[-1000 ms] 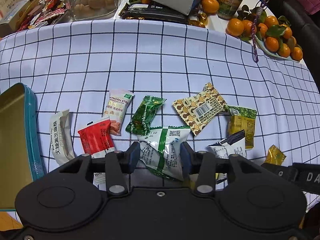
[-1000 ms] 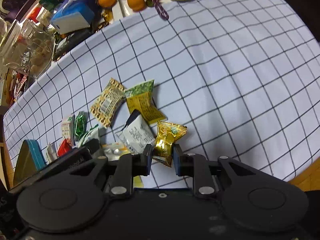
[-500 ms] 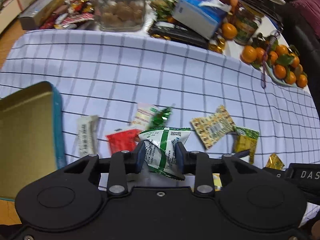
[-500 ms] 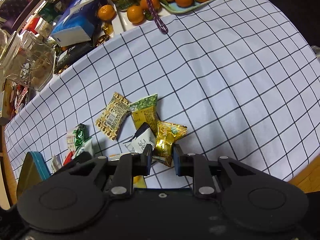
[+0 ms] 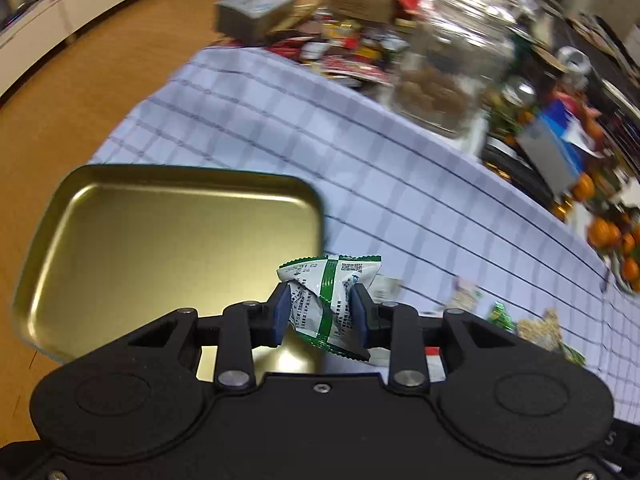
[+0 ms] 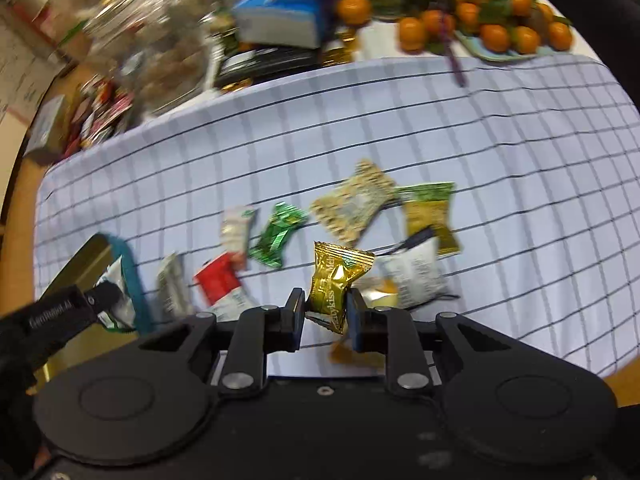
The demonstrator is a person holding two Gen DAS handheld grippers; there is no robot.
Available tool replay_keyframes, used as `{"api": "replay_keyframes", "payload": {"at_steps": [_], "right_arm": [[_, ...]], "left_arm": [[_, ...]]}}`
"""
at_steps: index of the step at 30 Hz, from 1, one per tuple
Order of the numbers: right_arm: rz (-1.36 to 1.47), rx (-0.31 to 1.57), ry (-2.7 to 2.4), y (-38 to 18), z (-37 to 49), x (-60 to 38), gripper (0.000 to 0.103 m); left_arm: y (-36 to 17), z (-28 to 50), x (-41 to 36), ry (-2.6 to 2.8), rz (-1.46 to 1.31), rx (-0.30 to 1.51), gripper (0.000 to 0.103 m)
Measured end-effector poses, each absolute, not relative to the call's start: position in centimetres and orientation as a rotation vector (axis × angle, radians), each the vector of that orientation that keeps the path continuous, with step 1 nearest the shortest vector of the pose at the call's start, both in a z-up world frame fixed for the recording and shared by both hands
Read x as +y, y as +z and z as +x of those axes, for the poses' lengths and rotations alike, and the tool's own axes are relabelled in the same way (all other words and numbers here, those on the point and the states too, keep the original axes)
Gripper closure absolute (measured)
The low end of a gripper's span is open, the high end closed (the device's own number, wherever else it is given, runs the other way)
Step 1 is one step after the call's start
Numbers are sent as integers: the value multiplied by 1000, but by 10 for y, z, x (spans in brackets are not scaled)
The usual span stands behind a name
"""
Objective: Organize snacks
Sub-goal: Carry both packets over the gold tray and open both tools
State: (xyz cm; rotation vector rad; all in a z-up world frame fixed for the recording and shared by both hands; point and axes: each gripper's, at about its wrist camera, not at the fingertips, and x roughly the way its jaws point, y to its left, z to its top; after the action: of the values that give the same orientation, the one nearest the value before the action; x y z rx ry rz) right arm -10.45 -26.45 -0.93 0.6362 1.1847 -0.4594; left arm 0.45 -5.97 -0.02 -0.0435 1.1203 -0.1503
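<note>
My left gripper point(image 5: 320, 314) is shut on a white and green snack packet point(image 5: 330, 304) and holds it in the air by the right rim of an open gold tin point(image 5: 168, 256) with a teal outer wall. My right gripper point(image 6: 325, 316) is shut on a gold foil candy point(image 6: 338, 282) held above the checked cloth. In the right wrist view the left gripper point(image 6: 60, 314) and its packet point(image 6: 114, 298) show at the tin's edge point(image 6: 128, 276). Several wrapped snacks point(image 6: 352, 208) lie loose on the cloth.
The checked tablecloth point(image 6: 480, 128) covers the table. At the back stand a glass jar point(image 5: 444, 80), a blue box point(image 6: 288, 12), a plate of oranges point(image 6: 500, 36) and a heap of packets point(image 5: 344, 48). The table's left edge drops to a wooden floor point(image 5: 80, 80).
My left gripper closed on the white and green packet, lifted it and swung left to the gold tin. My right gripper lifted the gold candy off the cloth and moved left.
</note>
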Motion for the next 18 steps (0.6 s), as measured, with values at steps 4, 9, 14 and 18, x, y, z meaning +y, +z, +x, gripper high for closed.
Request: {"api": "replay_keyframes", "payload": {"at_steps": [4,9,14,18], "right_arm": [[681,1214,-338,-6,-80,-231,80],[719,1220,-246,-5,-56,-191,80],[676,1255,-140,-11,-34,-147,79],[587,1262,-98,-17,-23,-118,79]], "left_arm": [[-2,14,-17,-24,-88,1115,63],[-7,21,28,101,-96,1107,63],[-14,25,58,146,-110,1125,62],[-16,27,73,166,-121,1132,62]]}}
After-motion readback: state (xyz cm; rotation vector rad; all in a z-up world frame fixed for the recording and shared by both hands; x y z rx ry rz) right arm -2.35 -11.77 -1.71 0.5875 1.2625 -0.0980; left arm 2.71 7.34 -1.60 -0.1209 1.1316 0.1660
